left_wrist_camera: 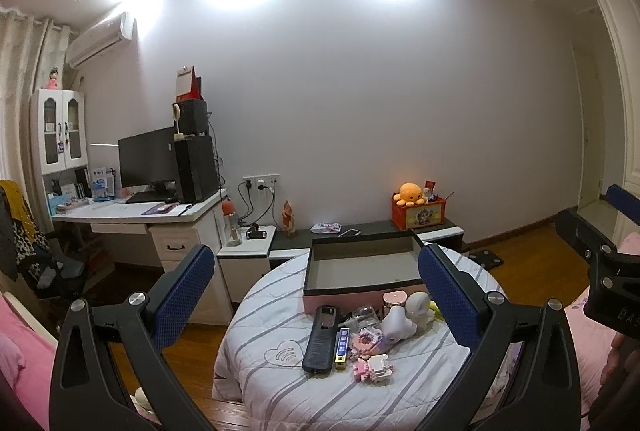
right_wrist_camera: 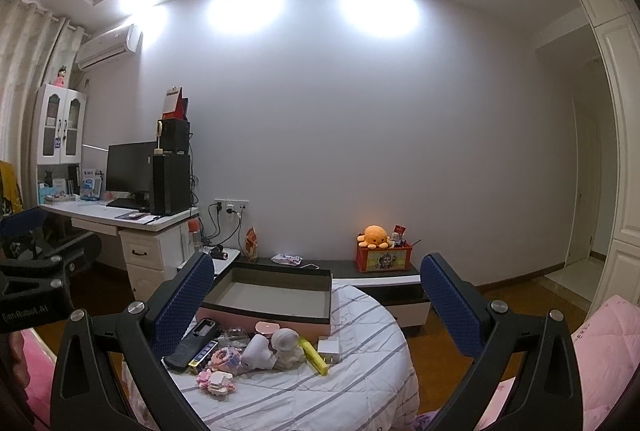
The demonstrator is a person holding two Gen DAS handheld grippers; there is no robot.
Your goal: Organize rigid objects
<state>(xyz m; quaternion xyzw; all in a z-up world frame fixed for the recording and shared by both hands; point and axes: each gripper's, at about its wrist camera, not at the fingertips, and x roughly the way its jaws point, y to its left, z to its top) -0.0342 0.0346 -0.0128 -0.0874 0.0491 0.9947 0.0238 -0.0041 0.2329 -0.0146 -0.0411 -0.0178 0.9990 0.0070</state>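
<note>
Bedroom walls lit by ceiling spots fill the upper half of the left wrist view, with a computer desk [left_wrist_camera: 140, 213] at middle left and a low dark shelf along the wall carrying an orange plush octopus [left_wrist_camera: 409, 194] on a red box. Low in the centre stands a round counter [left_wrist_camera: 280, 383] under a striped quilted cover. On it, toward the back, sits an open pink box [left_wrist_camera: 362, 271] with dark rim, nothing visible inside. Just in front of the box lies a cluster of small things: a black remote [left_wrist_camera: 321, 339], a narrow blue-and-yellow pack [left_wrist_camera: 342, 347] beside it, pink toy-brick pieces [left_wrist_camera: 372, 367], and a white figurine [left_wrist_camera: 404, 319] touching a pink-lidded jar [left_wrist_camera: 394, 299]. The left claw [left_wrist_camera: 318, 295] hangs spread wide — its blue pads frame the pile from either side and grip nothing. At the right edge the other tool shows partly.

From the right wrist view the same counter [right_wrist_camera: 360, 383] sits lower centre, the pink box [right_wrist_camera: 272, 295] at centre left. The remote [right_wrist_camera: 192, 345], the brick pieces [right_wrist_camera: 218, 381], the white figurine [right_wrist_camera: 266, 349], a yellow marker [right_wrist_camera: 314, 355] and a small white block [right_wrist_camera: 329, 349] lie before the box. The right claw [right_wrist_camera: 318, 301] is also fully spread and empty — its left pad overlaps the remote's end in the picture; whether they touch I cannot tell.
</note>
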